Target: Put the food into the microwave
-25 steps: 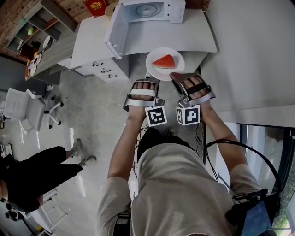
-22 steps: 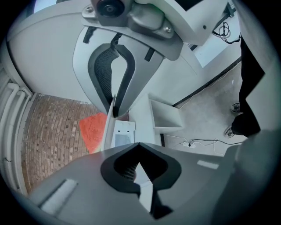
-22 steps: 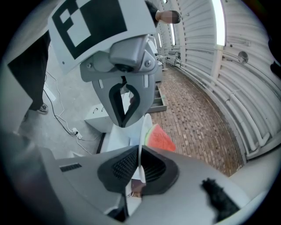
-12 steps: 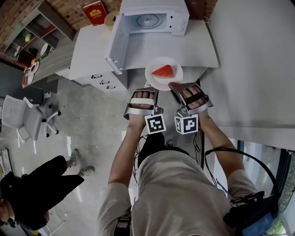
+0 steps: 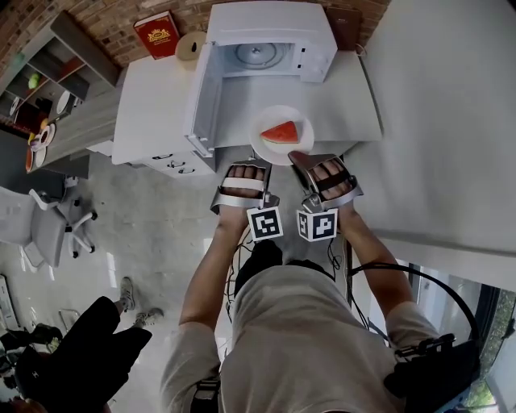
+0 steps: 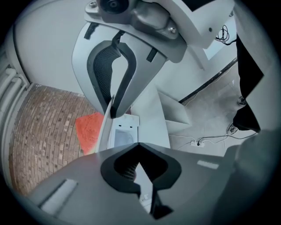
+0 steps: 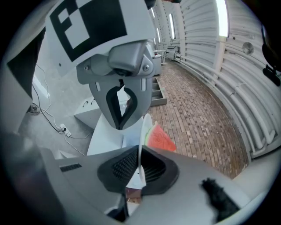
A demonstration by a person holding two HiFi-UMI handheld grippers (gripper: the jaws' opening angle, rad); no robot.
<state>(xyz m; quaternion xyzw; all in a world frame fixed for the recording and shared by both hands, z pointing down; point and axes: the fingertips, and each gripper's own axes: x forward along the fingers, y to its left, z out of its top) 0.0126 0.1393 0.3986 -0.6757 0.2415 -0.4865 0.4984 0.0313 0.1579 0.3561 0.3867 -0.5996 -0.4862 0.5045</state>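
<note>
A red watermelon wedge (image 5: 281, 131) lies on a white plate (image 5: 266, 145) held in the air over the counter's front edge, just short of the microwave (image 5: 274, 20). The microwave door (image 5: 201, 93) stands swung open to the left, and the turntable shows inside. My right gripper (image 5: 300, 158) is shut on the plate's near rim; in the right gripper view the rim (image 7: 142, 140) runs edge-on between the jaws, with the wedge (image 7: 160, 137) beyond. My left gripper (image 5: 251, 161) grips the near left rim; the plate edge (image 6: 104, 129) crosses its jaws beside the wedge (image 6: 89, 129).
The microwave stands on a white counter (image 5: 157, 89) against a brick wall, with drawers (image 5: 165, 157) below. A red book (image 5: 157, 34) and a tape roll (image 5: 192, 44) lie to the microwave's left. An office chair (image 5: 48, 230) and a person in black (image 5: 81, 347) are to my left.
Both grippers and the plate have moved forward together, from in front of the counter to over its front edge, closer to the open microwave. Neither grip has changed.
</note>
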